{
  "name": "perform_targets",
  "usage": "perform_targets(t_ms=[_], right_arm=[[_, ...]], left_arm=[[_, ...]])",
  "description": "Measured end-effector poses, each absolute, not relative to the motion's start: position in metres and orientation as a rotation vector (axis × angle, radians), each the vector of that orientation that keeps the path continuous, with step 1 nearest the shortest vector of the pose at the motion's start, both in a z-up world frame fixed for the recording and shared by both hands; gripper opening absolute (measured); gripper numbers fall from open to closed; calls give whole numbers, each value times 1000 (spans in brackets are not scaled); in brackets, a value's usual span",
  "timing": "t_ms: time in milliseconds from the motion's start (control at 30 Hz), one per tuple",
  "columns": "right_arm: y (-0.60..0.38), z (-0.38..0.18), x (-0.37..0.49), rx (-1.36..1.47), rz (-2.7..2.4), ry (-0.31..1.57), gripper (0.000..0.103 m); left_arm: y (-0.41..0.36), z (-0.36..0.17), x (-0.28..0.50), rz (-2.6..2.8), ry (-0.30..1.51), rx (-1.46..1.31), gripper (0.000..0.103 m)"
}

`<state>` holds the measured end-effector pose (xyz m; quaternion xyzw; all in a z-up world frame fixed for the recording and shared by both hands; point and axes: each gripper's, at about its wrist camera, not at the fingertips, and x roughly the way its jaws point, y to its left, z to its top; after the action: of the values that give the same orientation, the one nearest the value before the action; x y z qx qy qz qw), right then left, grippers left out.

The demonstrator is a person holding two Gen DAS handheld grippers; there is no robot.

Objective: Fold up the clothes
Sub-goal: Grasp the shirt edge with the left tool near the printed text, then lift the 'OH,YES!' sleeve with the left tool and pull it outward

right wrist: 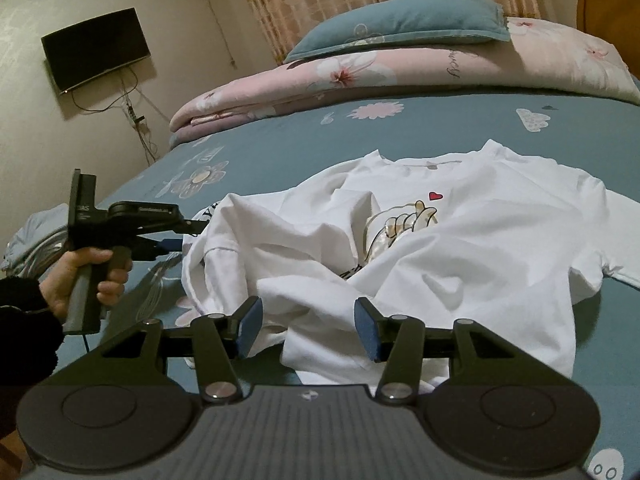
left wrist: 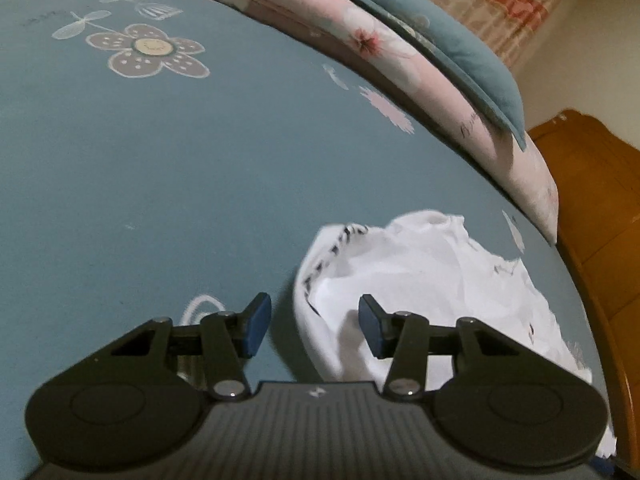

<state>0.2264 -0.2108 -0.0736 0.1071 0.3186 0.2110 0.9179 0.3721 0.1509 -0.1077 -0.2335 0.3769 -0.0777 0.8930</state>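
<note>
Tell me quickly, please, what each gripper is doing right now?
Left gripper: open, holding nothing, at the edge of the white T-shirt.
Right gripper: open, holding nothing, over the shirt's near edge.

You can read very little here. The black handheld left gripper (right wrist: 188,236) has small pale letters at 9 o'clock that look like "DAS". The pink flowered quilt (right wrist: 400,72) has dark curly writing at 1 o'clock, too small to read. The crumpled white T-shirt (right wrist: 440,248) has black letters half hidden in folds.
</note>
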Motion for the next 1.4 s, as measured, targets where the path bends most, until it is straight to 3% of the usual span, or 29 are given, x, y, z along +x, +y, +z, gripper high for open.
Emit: perform_targets(t_ms=[33,100,133,300,833,1133,1200,1400], right_arm=[[-211,-74,226,220,435,656,56],[-210,-74,226,218,433,657,56],[-210,-74,226,216,434,659,56],[-206,-73,224,194,428,658,56],[-206,-73,223,189,426,660,56],[-207,-75,223,179,425,665,56],[-208,-75,223,178,426,667,56],[-207,-75,224,173,428,669,57]], left_arm=[[148,-106,371,-173,784,-466,45],[144,-103,370,-163,779,-415,16],[141,-101,369,-157,777,-391,9],[147,-82,374,-92,760,-335,2],[170,-19,423,37,695,-154,1],[170,-52,470,103,799,-77,2],[169,-66,477,116,839,-74,9],[176,-74,468,114,875,-106,15]])
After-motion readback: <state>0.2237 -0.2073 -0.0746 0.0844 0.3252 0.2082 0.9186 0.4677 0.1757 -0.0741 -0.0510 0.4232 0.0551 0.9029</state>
